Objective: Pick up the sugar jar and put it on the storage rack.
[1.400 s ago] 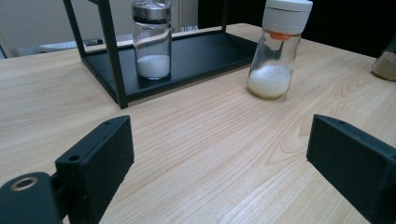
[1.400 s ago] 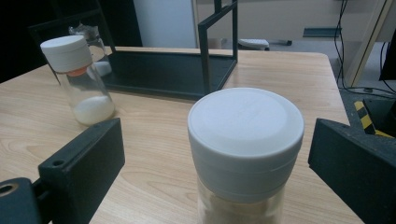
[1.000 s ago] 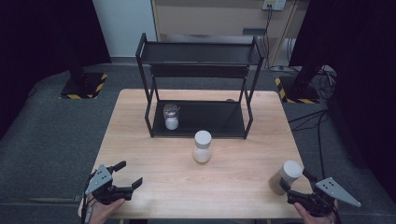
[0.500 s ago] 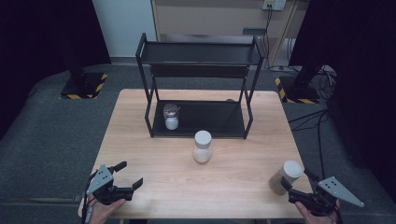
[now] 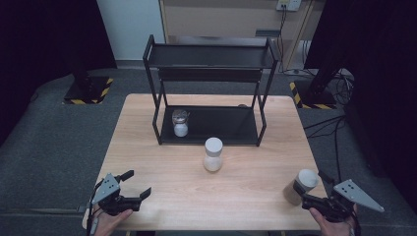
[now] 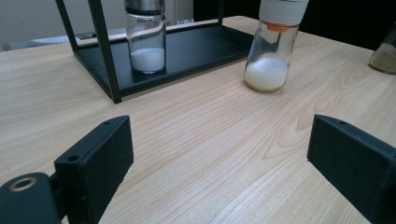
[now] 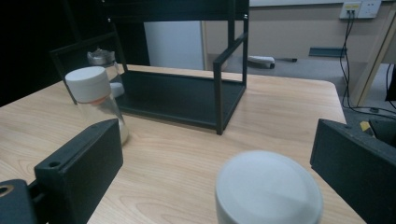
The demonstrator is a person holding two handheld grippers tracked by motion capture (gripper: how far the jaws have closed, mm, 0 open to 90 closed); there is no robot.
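Observation:
A black two-tier rack (image 5: 211,125) stands at the back of the wooden table (image 5: 172,177). On its lower shelf sits a silver-lidded glass jar (image 5: 180,123) (image 6: 147,42) holding white powder. In front of the rack stands a white-capped bottle (image 5: 213,154) (image 6: 273,51) (image 7: 95,100) with white powder. A brown jar with a white lid (image 5: 302,186) (image 7: 268,191) stands near the front right corner, between the jaws of my open right gripper (image 5: 312,188) (image 7: 219,149) without touching them. My left gripper (image 5: 137,183) (image 6: 224,144) is open and empty over the front left of the table.
The rack's upper shelf (image 5: 211,56) is bare. The rack's front posts (image 6: 105,51) (image 7: 218,93) rise between the grippers and the shelf. Grey floor and cables (image 5: 339,123) surround the table. Bare wood lies between the two grippers.

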